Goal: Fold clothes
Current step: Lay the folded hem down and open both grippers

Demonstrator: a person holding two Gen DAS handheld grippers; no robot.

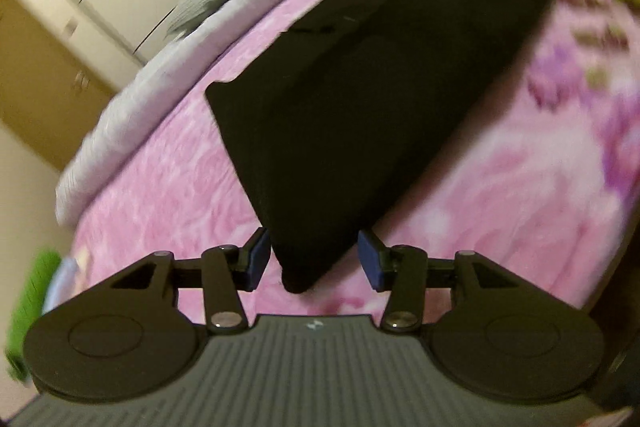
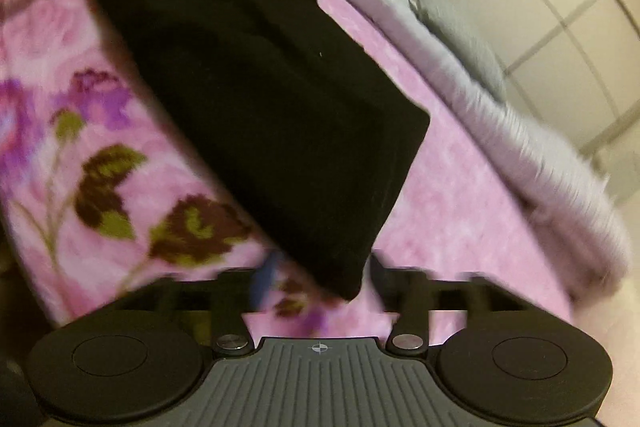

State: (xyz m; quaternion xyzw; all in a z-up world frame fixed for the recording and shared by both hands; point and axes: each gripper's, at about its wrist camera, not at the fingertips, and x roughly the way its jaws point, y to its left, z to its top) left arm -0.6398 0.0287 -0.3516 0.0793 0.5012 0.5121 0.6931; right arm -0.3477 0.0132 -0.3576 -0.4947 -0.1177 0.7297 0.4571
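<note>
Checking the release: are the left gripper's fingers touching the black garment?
Apart. Left wrist view shows pink blanket between each of the fingers and the black garment.

Black garment [image 1: 360,115], apparently folded, on pink blanket [image 1: 168,187]

Pink floral bedspread [image 1: 168,171], pale wardrobe doors [image 2: 560,39]

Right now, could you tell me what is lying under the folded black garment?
The black garment lies on a pink floral blanket, which shows all around it. A grey-white furry blanket runs along the far edge. Whatever sits directly beneath the garment is covered and cannot be seen.
</note>
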